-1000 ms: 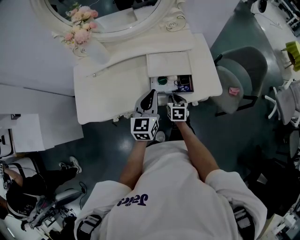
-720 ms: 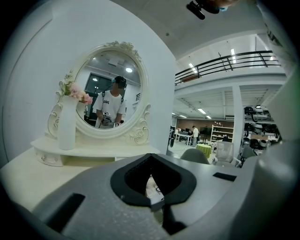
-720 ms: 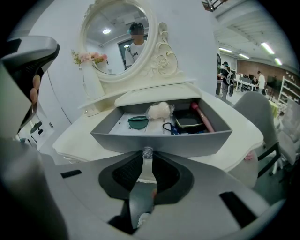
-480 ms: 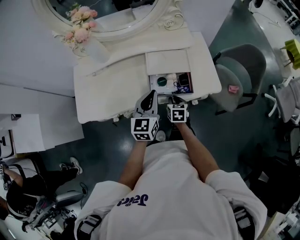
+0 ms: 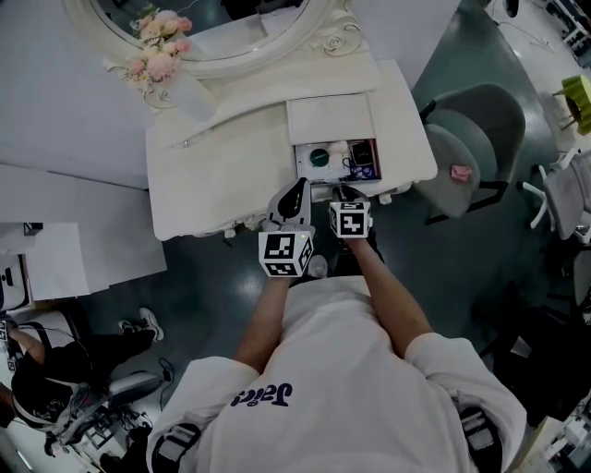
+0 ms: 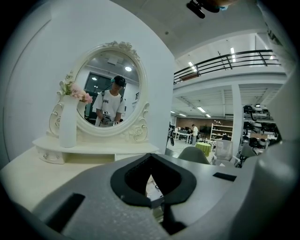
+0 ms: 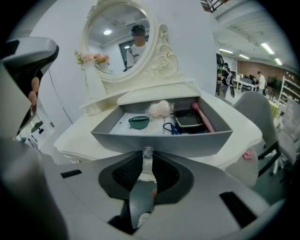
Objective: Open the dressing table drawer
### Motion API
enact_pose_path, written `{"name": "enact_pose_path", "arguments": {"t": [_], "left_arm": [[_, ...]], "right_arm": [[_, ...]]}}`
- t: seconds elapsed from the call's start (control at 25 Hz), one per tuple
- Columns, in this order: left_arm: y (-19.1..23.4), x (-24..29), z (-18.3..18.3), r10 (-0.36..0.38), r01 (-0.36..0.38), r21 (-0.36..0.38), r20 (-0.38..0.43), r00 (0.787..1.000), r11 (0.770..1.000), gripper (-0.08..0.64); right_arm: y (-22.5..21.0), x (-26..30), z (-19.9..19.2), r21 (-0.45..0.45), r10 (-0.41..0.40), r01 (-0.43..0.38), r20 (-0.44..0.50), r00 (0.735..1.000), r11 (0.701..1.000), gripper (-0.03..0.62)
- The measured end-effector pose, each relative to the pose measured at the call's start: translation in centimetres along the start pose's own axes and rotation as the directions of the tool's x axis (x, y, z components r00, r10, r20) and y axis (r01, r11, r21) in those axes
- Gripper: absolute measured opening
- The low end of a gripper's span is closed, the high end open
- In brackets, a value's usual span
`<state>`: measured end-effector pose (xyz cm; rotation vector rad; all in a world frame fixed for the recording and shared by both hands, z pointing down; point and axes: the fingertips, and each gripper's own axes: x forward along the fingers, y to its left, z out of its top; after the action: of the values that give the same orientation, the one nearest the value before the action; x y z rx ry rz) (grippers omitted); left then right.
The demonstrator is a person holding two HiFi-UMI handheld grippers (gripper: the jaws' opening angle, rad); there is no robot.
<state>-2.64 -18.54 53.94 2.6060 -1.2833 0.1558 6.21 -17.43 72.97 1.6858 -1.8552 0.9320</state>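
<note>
The white dressing table [image 5: 222,175] has its grey drawer [image 7: 197,139] pulled out toward me at the front right. Inside lie a green round lid [image 7: 138,122], a white puff [image 7: 159,108], a black case [image 7: 188,120] and a pink handle [image 7: 205,119]. My right gripper [image 7: 147,152] is shut on the small knob [image 7: 147,151] in the middle of the drawer front; in the head view it [image 5: 345,192] sits at the drawer's front edge. My left gripper [image 5: 299,187] hovers just left of it, over the table's front edge, shut on nothing [image 6: 151,157].
An oval mirror [image 5: 203,28] and a vase of pink flowers [image 5: 159,57] stand at the back of the table. A grey chair [image 5: 471,157] sits to the right of the table. Another person sits on the floor at the lower left [image 5: 46,379].
</note>
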Motion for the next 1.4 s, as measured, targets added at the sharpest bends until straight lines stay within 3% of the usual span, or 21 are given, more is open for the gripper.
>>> {"name": "enact_pose_path", "arguments": {"t": [1.04, 1.4], "left_arm": [[-0.5, -1.0, -0.3, 0.002, -0.002, 0.024, -0.007, 1.000, 1.000, 0.012], [-0.5, -1.8, 0.5, -0.011, 0.010, 0.028, 0.020, 1.000, 1.000, 0.012]], "right_arm": [[-0.4, -0.9, -1.1, 0.000, 0.025, -0.025, -0.013, 1.000, 1.000, 0.089], [-1.3, -4.4, 1.5, -0.047, -0.004, 0.008, 0.088, 0.996, 0.999, 0.090]]}}
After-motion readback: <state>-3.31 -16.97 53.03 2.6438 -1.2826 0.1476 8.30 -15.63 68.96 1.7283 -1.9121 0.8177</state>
